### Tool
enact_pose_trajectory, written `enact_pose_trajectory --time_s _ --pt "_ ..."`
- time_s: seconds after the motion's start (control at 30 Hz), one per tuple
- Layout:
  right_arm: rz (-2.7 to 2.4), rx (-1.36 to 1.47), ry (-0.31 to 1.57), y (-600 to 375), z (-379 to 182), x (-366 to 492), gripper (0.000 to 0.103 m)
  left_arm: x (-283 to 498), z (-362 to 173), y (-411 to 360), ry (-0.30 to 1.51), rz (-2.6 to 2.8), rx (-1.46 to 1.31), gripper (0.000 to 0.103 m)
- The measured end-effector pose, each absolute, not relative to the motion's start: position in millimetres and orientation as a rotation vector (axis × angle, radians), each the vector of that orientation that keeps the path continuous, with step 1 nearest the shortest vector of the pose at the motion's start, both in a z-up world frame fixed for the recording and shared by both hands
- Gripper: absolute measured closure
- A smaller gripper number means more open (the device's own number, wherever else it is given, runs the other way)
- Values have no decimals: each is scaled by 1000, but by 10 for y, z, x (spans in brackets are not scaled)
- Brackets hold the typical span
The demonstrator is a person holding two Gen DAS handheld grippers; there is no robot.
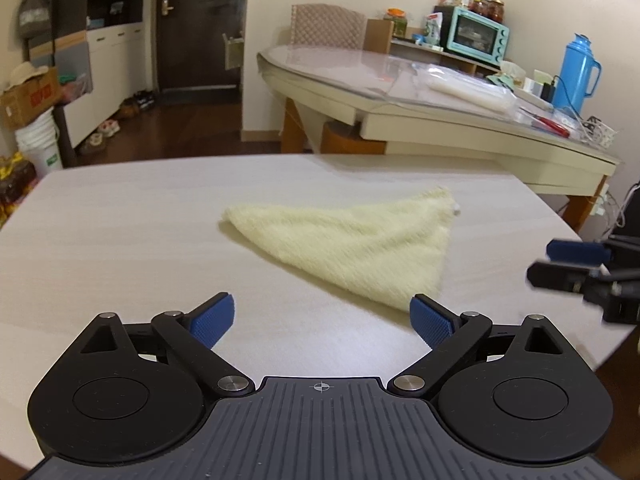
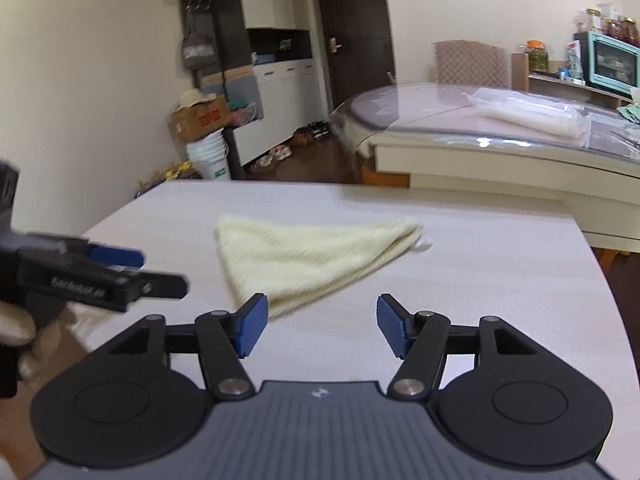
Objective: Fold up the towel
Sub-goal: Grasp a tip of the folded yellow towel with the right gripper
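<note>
The pale yellow towel [image 1: 352, 248] lies folded into a triangle mid-table [image 1: 120, 240]. Soft, light and limp, it is best pinched at a corner. Left gripper [image 1: 322, 318] and right gripper [image 2: 318, 326] hover wide apart, empty.

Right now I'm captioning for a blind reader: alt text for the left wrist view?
A pale yellow towel folded into a triangle lies on a light table, just beyond the open left gripper. The right gripper pokes in from the right edge.
</note>
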State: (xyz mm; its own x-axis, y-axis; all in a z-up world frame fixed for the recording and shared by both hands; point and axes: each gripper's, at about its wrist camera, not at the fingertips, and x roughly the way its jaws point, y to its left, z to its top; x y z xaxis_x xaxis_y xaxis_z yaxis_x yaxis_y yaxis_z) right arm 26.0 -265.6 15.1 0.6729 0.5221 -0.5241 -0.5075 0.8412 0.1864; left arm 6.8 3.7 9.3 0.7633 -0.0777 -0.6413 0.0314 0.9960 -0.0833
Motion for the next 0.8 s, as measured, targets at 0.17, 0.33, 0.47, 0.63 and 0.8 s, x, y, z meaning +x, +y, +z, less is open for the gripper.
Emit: enact_pose_trajectory --time_s 0.17,0.33,0.47,0.63,0.8 --pt "558 60 618 -2566 109 794 49 295 107 159 693 -54 -66 5" --pt "525 94 667 -2444 -59 1284 56 411 88 240 698 -64 -69 5" --pt "502 107 701 -2402 -224 1516 63 473 89 290 697 -68 -63 5" --pt "476 125 679 -2422 -288 1551 98 546 96 373 691 -58 -74 5" --pt "599 114 555 -2340 9 1184 98 545 123 611 690 -21 -69 5"
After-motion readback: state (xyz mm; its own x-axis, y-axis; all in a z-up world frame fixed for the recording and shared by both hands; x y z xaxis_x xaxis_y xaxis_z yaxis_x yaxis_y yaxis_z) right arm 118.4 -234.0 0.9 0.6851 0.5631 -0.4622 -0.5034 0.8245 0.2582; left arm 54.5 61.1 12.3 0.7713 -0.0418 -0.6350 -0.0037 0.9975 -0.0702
